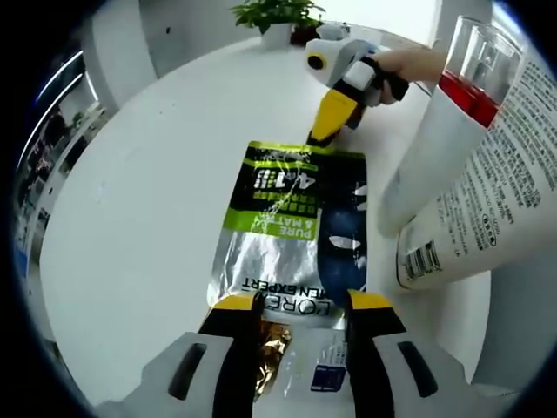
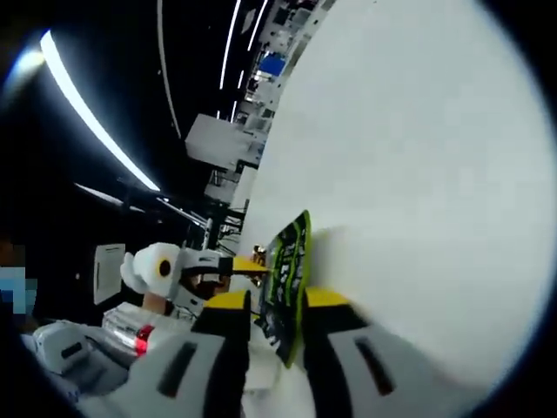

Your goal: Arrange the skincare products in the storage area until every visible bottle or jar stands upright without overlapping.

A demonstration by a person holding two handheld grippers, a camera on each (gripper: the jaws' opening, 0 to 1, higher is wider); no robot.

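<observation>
A flat silver, green and black sachet [image 1: 291,218] printed "PURE & MATTE" lies over the white table [image 1: 148,192]. My left gripper [image 1: 300,305] is open, its yellow-tipped jaws astride the sachet's near end. My right gripper [image 1: 329,131] comes in from the far side and pinches the sachet's far edge. In the right gripper view the sachet [image 2: 291,279] is edge-on between the jaws of my right gripper [image 2: 278,306], which is shut on it; my left gripper [image 2: 237,261] is at its other end. A white tube [image 1: 461,200] with a clear cap and red inside leans close on the right, and the tube [image 2: 122,335] lies low left.
A potted green plant [image 1: 278,16] stands at the table's far edge. A person's hand [image 1: 418,63] holds the right gripper. Bare white table [image 2: 409,174] stretches away. Light strips [image 2: 87,113] cross a dark ceiling.
</observation>
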